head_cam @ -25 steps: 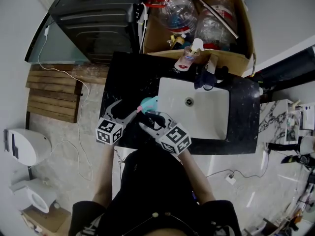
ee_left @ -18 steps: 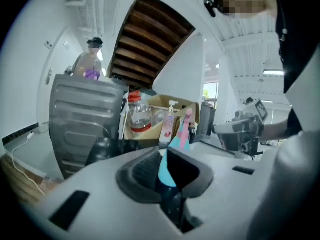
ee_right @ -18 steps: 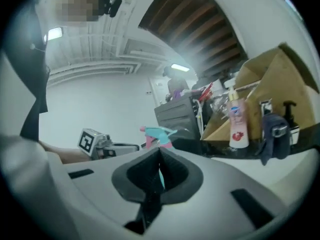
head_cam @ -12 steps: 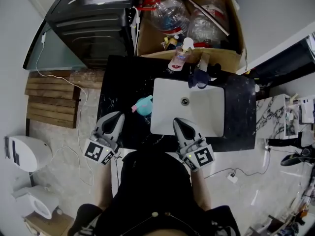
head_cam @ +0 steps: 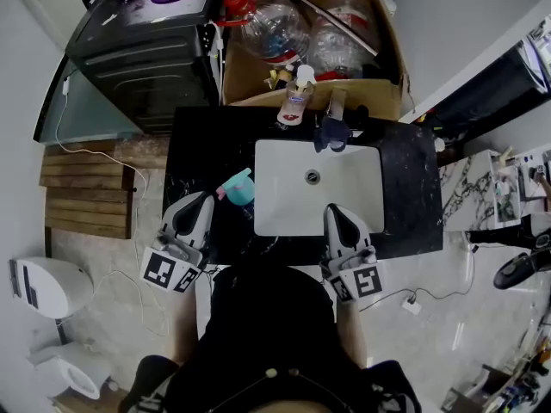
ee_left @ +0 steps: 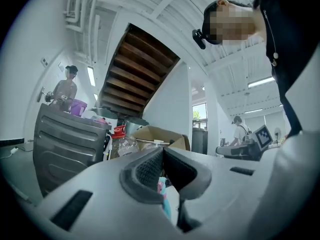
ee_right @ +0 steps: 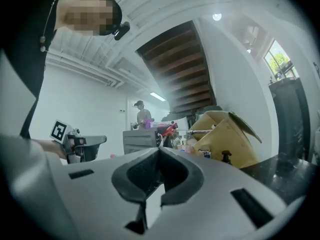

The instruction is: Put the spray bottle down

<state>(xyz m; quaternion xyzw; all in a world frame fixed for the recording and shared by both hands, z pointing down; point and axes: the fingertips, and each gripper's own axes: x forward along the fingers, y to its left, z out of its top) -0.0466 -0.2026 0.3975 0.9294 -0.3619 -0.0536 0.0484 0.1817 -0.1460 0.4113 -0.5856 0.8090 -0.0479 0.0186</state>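
Left gripper (head_cam: pixel 203 199), jaws together, empty; spray bottle (head_cam: pixel 240 188) just beside its tip, apart.

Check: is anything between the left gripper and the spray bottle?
Nothing visible. The spray bottle rests on the counter just beyond the left gripper, whose jaws are shut, with only bare black counter between them.

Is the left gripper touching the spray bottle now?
Apart. In the left gripper view the left gripper is shut and empty; the spray bottle stands beyond it.
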